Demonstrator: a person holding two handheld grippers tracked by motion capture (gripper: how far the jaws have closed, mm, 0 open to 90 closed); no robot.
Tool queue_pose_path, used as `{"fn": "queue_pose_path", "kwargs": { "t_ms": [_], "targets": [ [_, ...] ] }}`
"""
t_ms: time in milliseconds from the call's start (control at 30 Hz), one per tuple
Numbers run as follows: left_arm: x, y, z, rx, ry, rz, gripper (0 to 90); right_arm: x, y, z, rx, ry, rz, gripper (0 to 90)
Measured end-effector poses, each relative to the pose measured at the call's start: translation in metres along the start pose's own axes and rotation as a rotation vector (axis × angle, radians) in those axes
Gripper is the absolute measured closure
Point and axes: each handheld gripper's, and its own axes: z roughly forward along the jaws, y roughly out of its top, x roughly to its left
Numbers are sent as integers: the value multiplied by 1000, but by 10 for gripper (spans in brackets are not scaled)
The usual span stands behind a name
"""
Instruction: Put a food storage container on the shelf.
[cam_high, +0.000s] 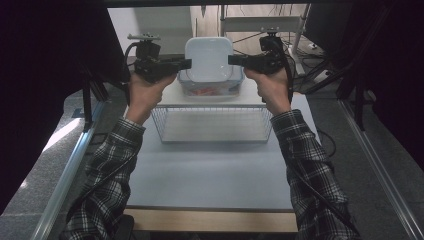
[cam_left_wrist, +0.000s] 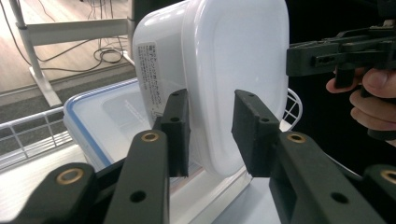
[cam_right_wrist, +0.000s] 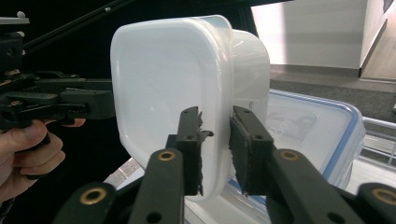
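Placement looked nearly done: the white lidded container (cam_high: 208, 59) stood on edge atop the blue-rimmed storage box (cam_left_wrist: 100, 122) on the wire basket (cam_high: 215, 125). Both tools, left (cam_high: 185, 64) and right (cam_high: 234, 59), straddled its rim with jaws loosened (pads barely off), leaving only withdrawal.

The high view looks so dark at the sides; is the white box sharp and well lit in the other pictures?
High view: black edges, white container brightly lit. Left gripper view: container softly lit, its label too blurred to read. Right gripper view: container evenly lit, near jaws soft.
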Motion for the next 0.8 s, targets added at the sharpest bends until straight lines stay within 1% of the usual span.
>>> {"fn": "queue_pose_path", "kwargs": {
  "t_ms": [133,167,267,333,367,500,600,800],
  "targets": [
    [-1,-1,0,-1,-1,12,627,2,1,1,-1,-1,-9,690],
    [-1,-1,0,-1,-2,13,617,2,1,1,3,-8,-13,687],
    [-1,-2,1,-3,-3,15,611,3,1,1,3,-10,-22,672],
    [-1,-2,2,-3,-4,12,603,4,1,1,3,-14,-23,663],
    [0,-2,3,-2,-6,18,599,4,1,1,0,-14,-24,660],
    [0,-2,5,1,-4,18,584,3,1,2,-4,-17,-24,652],
    [1,-1,8,10,2,17,575,3,1,2,-1,-18,-26,643],
    [5,-1,14,29,23,13,557,2,1,5,6,-46,-42,619]
  ]
}}
